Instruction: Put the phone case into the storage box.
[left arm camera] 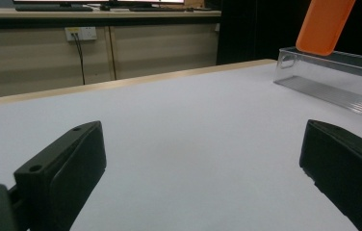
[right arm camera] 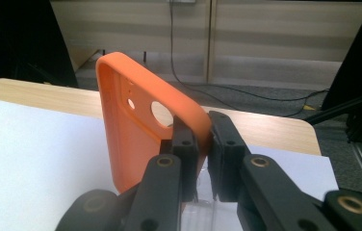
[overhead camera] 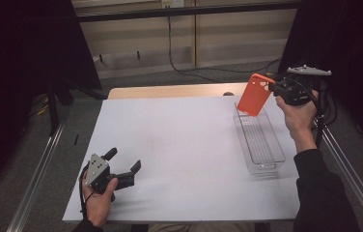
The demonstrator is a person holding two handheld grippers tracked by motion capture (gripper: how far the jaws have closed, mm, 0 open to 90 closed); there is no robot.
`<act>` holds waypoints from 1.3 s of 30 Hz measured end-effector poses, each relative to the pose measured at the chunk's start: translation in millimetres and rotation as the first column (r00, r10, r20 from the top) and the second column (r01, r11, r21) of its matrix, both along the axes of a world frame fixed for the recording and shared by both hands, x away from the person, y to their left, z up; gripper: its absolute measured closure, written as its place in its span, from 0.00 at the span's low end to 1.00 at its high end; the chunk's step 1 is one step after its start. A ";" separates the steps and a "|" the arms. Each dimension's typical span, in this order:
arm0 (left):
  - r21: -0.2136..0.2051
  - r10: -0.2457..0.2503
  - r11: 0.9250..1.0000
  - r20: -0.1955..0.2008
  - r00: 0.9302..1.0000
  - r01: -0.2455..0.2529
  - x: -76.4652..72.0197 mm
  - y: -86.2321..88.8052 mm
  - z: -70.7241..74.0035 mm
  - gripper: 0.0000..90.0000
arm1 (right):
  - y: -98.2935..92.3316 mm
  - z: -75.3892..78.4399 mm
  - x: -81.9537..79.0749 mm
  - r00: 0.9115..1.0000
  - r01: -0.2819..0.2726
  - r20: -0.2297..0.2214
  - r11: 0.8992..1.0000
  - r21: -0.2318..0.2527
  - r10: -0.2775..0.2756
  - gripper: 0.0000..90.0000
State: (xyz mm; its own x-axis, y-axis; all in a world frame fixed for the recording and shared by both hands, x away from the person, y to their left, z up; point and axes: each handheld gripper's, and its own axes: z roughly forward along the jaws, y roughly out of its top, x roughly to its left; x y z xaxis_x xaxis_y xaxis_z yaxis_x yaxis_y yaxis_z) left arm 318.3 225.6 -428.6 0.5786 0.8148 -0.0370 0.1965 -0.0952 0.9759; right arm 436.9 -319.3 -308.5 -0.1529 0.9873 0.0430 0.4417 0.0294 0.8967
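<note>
An orange phone case (overhead camera: 255, 95) hangs tilted in the air above the far end of a clear plastic tray (overhead camera: 272, 157). My right gripper (overhead camera: 272, 87) is shut on the case's upper edge; in the right gripper view the two jaws pinch the orange phone case (right arm camera: 135, 130) at its rim near the camera hole. My left gripper (overhead camera: 124, 163) rests low at the near left of the white sheet, open with nothing between its jaws. The left gripper view shows the orange phone case (left arm camera: 324, 24) over the clear tray (left arm camera: 333, 72) at the upper right.
A large white sheet (overhead camera: 170, 150) covers most of the wooden table (overhead camera: 170, 90). The tray lies lengthwise along the sheet's right side. Beyond the table are a cabinet wall, a hanging cable (overhead camera: 170, 38) and dark curtains on both sides.
</note>
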 end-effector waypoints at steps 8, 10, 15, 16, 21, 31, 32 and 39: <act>0.009 0.001 1.000 0.002 1.000 -0.001 0.2 0.1 -0.4 0.03 | -1.0 -8.7 9.0 1.000 -0.006 -0.006 0.999 -0.039 0.006 0.91; 0.012 0.000 1.000 0.002 1.000 0.000 0.1 0.0 -0.3 0.03 | -0.5 -10.4 10.2 1.000 -0.007 -0.006 0.999 -0.052 0.007 0.91; 0.009 -0.002 1.000 -0.001 1.000 0.002 0.3 0.3 -0.6 0.03 | 1.0 -12.5 12.4 1.000 -0.017 -0.006 0.998 -0.068 0.017 0.91; 0.009 -0.002 1.000 0.001 1.000 0.002 0.2 0.5 -0.5 0.03 | 1.3 -13.2 13.1 1.000 -0.019 -0.006 0.997 -0.073 0.019 0.91; 0.015 -0.006 1.000 0.001 1.000 0.006 0.2 0.8 -0.2 0.03 | 4.0 -17.9 17.2 1.000 -0.015 -0.011 0.995 -0.097 0.014 0.91; 0.017 -0.008 1.000 -0.001 1.000 0.008 0.1 1.3 -0.2 0.03 | 11.6 -30.5 23.8 1.000 0.011 -0.010 0.989 -0.149 -0.012 0.92; 0.016 -0.007 1.000 -0.002 1.000 0.007 0.1 1.5 -0.2 0.03 | 12.0 -31.6 24.4 1.000 0.008 -0.012 0.988 -0.154 -0.010 0.92; 0.016 -0.007 1.000 -0.002 1.000 0.007 0.0 1.8 -0.2 0.03 | 12.8 -40.7 28.5 0.999 0.020 -0.029 0.986 -0.164 -0.025 0.92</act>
State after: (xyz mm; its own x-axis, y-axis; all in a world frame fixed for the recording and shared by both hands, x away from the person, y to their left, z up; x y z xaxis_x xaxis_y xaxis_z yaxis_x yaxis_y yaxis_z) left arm 318.3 227.3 -428.8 0.5840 0.8114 -0.0252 0.1978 -0.1121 0.9738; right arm 465.4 -306.4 -349.2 -0.1313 0.9846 -0.1152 0.4717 0.1643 0.8663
